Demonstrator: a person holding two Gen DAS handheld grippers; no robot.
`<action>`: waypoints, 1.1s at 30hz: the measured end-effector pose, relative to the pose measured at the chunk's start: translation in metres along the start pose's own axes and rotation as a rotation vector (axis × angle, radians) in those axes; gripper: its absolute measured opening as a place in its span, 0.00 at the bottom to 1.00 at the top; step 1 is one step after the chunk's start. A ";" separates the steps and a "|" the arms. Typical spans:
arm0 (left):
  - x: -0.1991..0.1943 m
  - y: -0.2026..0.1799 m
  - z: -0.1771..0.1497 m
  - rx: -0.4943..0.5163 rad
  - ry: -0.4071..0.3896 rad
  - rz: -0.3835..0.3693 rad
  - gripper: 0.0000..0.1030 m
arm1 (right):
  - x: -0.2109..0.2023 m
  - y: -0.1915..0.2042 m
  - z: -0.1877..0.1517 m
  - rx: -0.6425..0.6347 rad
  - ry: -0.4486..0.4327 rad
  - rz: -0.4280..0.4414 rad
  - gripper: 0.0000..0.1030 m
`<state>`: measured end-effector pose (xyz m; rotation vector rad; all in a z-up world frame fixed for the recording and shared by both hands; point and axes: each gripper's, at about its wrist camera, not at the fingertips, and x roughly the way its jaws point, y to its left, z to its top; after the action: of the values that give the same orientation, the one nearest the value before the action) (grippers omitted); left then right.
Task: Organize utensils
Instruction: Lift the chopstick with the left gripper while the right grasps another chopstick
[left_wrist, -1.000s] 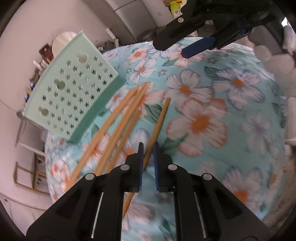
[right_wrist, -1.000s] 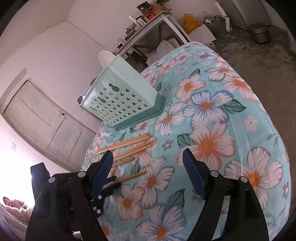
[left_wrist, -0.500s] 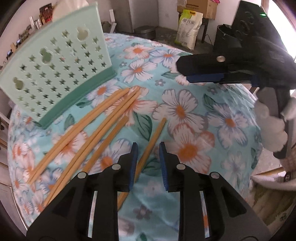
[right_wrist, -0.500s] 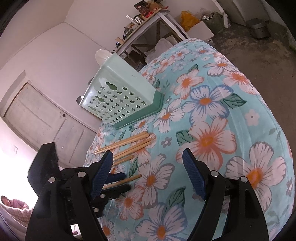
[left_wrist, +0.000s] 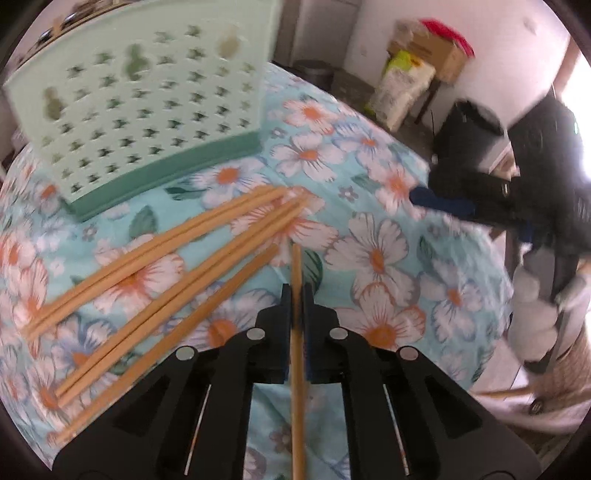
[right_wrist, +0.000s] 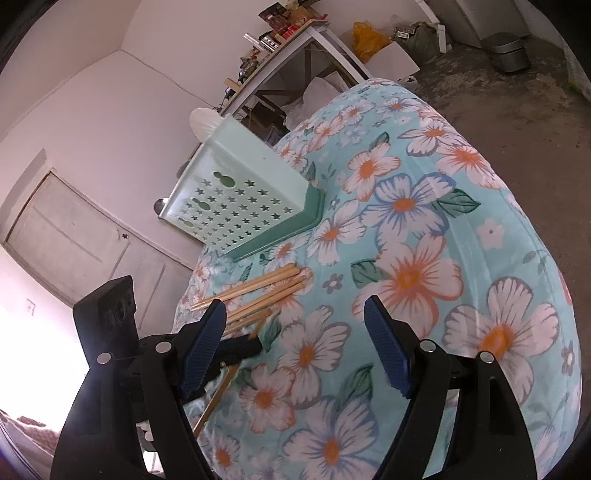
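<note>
Two black hand-held grippers with blue pads

The left gripper (left_wrist: 295, 295) and right gripper (right_wrist: 295, 347) had black plastic arms, ribbed blue pads inside the fingers (right_wrist: 386, 350), and round silver screws (left_wrist: 263, 334) behind them.

On the floral cloth (left_wrist: 376, 258), 5 chopsticks (left_wrist: 155, 273) lie side by side, fanned in front of the upright perforated holder (left_wrist: 140, 107), which stands behind them toward the cloth's far edge. 1 single chopstick (left_wrist: 297, 354) lies to their right, between the left gripper's (left_wrist: 295, 295) fingers. The right gripper (right_wrist: 295, 347) sits right of all.
</note>
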<state>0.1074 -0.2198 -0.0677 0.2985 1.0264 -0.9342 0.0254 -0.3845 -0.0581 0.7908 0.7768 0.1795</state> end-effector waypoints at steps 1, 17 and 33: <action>-0.005 0.003 -0.001 -0.013 -0.015 -0.002 0.05 | 0.000 0.003 0.000 -0.002 0.002 0.001 0.73; -0.122 0.100 -0.067 -0.425 -0.398 0.025 0.05 | 0.085 0.019 -0.010 0.275 0.192 0.067 0.57; -0.117 0.138 -0.109 -0.526 -0.474 -0.062 0.05 | 0.119 0.043 -0.016 0.369 0.149 -0.067 0.42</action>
<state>0.1277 -0.0103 -0.0542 -0.3820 0.8030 -0.7090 0.1045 -0.2951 -0.1018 1.1069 0.9920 0.0344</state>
